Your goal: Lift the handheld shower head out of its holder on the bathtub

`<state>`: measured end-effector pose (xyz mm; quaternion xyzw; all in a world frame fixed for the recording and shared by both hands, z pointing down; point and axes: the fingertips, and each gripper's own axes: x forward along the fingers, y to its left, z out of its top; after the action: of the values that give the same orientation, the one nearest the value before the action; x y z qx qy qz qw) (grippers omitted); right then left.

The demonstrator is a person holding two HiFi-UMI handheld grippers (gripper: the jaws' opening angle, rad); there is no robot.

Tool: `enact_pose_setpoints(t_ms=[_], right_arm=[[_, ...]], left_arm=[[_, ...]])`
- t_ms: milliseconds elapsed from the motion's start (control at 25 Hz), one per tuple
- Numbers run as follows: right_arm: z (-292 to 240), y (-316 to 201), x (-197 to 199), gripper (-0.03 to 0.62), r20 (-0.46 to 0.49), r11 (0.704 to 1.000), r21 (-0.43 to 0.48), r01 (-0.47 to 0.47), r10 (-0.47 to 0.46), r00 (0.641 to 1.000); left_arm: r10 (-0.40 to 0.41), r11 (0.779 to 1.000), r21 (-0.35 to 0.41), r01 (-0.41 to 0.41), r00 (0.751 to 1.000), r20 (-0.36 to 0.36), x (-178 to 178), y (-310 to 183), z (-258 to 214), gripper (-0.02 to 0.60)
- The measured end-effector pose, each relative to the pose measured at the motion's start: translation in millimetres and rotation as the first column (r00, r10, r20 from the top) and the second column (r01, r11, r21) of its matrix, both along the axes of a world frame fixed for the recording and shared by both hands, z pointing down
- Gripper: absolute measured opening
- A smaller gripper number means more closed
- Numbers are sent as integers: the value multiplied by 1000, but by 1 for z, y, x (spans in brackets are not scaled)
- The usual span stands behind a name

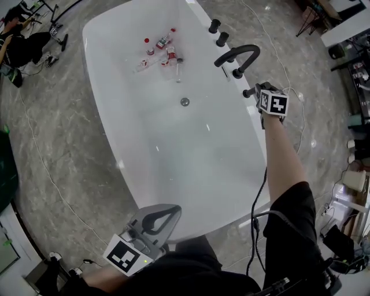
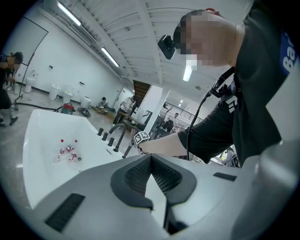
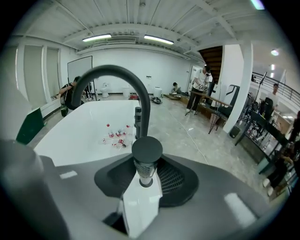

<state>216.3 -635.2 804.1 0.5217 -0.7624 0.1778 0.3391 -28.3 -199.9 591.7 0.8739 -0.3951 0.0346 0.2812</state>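
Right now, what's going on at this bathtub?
A person holds a gripper in each hand at the white bathtub. The right gripper has its jaws closed on the black handheld shower head, not yet lifted from its holder beside the arched faucet. The left gripper is shut and empty at the tub's near end.

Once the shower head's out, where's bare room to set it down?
The tub floor between the drain and the near rim is bare. Crowded: the bottles beyond the drain, and the right rim around knobs, spout and handheld shower head.
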Motion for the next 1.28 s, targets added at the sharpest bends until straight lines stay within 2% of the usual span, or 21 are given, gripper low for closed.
enact_pose_setpoints(t_ms=[280,480,720,1040,1280], right_arm=[[-99,58,5,133,31,994,95,52,-55,998],[-168,100,6,132,85,990,136,35,-47,995],[-223,171,-8,132,120,985,167,41,-62,991],[-269,263,-31,132,179,979,204,-6,-31,983],[-289,345,-45,132,235,979,205,-17,-32,971]], left_arm=[[16,997,77,-13,999,-44,13,13,-55,5],[23,989,147,-14,998,-59,16,23,-103,5],[33,980,197,-18,997,-73,11,52,-141,5],[72,964,260,-55,996,-59,-7,76,-168,5],[99,957,279,-78,993,-65,-2,96,-190,5]])
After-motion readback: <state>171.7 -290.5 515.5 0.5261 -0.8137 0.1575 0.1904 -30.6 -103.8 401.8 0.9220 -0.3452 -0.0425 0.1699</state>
